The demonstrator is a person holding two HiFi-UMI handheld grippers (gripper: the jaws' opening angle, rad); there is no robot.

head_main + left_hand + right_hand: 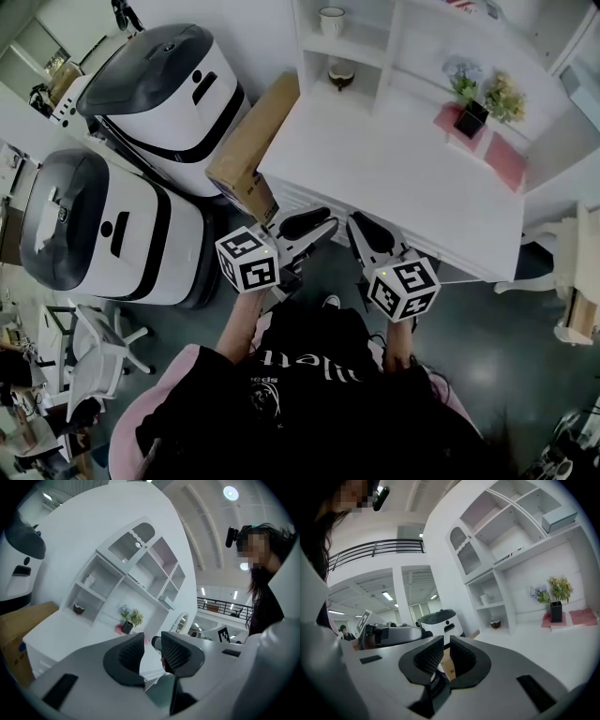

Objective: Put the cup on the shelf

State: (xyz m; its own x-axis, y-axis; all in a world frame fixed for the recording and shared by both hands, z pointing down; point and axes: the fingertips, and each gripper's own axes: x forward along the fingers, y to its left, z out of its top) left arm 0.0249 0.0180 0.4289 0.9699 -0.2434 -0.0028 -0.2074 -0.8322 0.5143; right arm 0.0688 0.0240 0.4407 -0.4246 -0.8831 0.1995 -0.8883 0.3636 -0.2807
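Cup (331, 19): standing on upper shelf (358, 45) | progress: placement judged done, nothing left | left fingers (127, 654): slightly apart, empty | right fingers (428, 658): almost closed, empty

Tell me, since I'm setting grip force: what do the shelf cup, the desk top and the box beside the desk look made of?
Cup: likely glazed ceramic, white and smooth, though too small to be sure.
Desk top: probably painted or laminated board, flat and uniformly white.
Box: cardboard, matte brown with sharp folded edges.
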